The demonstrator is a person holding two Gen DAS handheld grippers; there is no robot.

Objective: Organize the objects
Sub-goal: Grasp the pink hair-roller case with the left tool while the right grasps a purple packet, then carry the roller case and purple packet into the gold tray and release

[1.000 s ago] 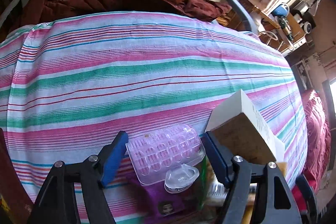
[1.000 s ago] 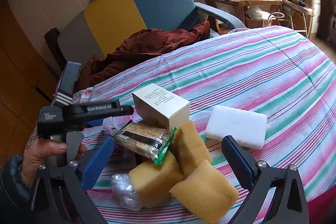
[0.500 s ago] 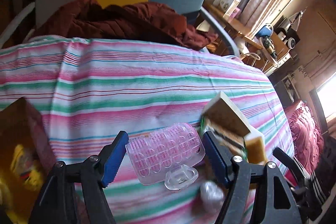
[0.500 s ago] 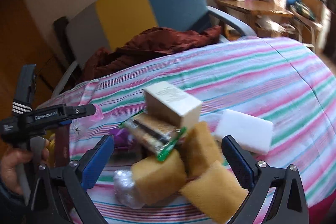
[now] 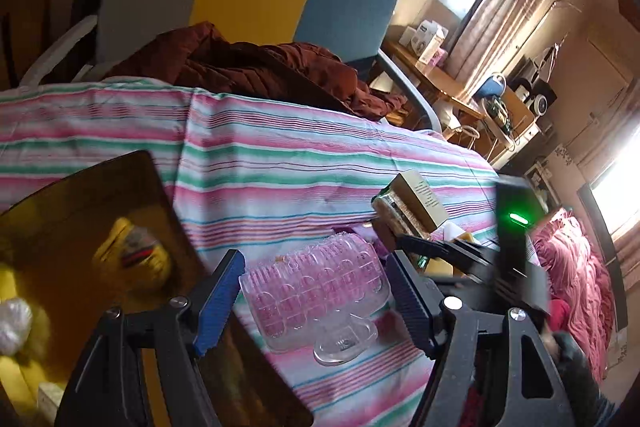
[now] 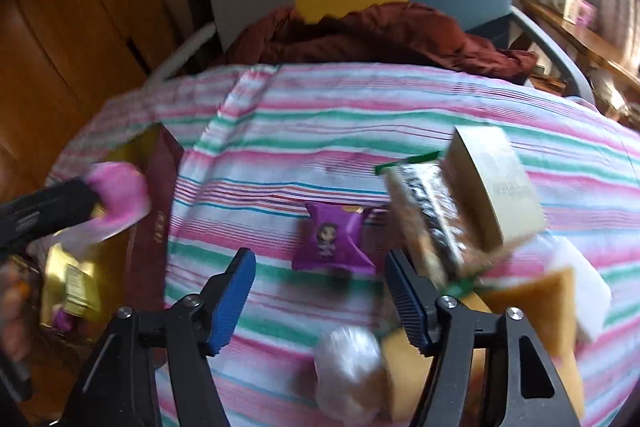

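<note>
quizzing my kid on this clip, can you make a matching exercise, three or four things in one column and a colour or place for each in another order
Things:
1. clear blister pack
2. candy pouch
3. jacket
4. small carton

Descriptions:
A. purple, on the striped cloth
B. dark red, heaped on the chair
C. between the fingers of the left hand-held gripper
D. cream, beside a snack bar

Pairs: 1-C, 2-A, 3-B, 4-D

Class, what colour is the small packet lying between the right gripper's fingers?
Purple packet, clearest in the right wrist view.
</note>
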